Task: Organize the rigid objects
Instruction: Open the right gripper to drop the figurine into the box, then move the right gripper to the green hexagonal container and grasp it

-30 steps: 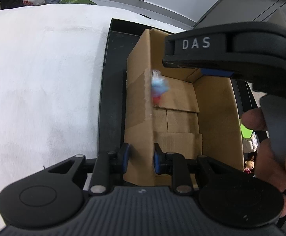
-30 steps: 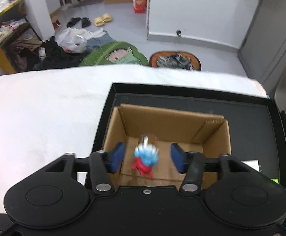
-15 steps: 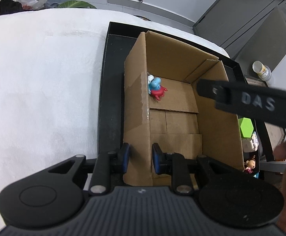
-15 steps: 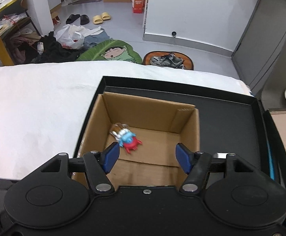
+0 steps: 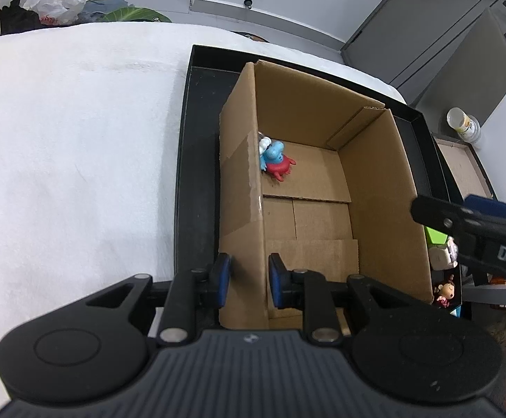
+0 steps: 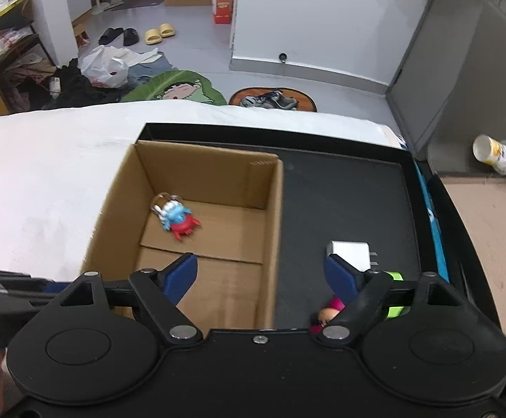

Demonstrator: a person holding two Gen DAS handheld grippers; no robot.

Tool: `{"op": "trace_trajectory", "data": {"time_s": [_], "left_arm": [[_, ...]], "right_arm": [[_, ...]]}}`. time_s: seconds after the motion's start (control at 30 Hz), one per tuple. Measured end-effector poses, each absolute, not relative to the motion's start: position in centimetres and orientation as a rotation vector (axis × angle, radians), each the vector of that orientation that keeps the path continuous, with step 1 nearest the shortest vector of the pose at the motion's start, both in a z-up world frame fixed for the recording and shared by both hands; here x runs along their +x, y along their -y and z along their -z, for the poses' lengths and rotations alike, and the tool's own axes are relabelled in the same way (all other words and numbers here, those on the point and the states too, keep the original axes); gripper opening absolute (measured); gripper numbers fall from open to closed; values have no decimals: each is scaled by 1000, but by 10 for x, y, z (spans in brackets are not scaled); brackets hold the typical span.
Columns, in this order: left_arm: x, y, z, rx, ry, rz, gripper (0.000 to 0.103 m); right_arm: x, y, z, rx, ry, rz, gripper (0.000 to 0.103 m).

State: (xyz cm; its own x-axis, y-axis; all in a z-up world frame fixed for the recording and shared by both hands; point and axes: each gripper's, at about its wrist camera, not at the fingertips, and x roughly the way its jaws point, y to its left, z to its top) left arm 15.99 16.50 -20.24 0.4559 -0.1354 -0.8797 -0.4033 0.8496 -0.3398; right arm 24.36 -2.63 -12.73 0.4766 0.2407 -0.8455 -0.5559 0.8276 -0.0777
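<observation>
Blue-red toy figure [image 6: 178,218] on its side in cardboard box [image 6: 270,230]

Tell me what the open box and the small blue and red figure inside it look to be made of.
Open box: corrugated cardboard, matte brown; fluted edge shows at a flap. Blue and red figure: probably moulded plastic, smooth with a slight sheen, though vinyl or rubber cannot be ruled out.

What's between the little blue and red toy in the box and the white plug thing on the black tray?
The cardboard box's right wall stands between the toy and the white plug, then bare black tray. The right wrist view shows this.
</observation>
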Motion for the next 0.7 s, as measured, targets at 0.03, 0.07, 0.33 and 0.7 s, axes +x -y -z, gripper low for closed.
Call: {"op": "trace_trajectory", "data": {"time_s": [0.03, 0.07, 0.33, 0.7], "left_arm": [[160, -165, 202, -556, -1100, -176, 23], [159, -165, 201, -553, -1099, -177, 23], [159, -169, 200, -558, -1101, -191, 23], [162, -164, 199, -536, -1113, -211, 23]], "right_arm": [[244, 31, 127, -367, -955, -498, 82], [244, 34, 126, -373, -946, -496, 84], [249, 63, 128, -397, -921, -488, 87], [271, 100, 133, -317, -924, -443, 87]]}}
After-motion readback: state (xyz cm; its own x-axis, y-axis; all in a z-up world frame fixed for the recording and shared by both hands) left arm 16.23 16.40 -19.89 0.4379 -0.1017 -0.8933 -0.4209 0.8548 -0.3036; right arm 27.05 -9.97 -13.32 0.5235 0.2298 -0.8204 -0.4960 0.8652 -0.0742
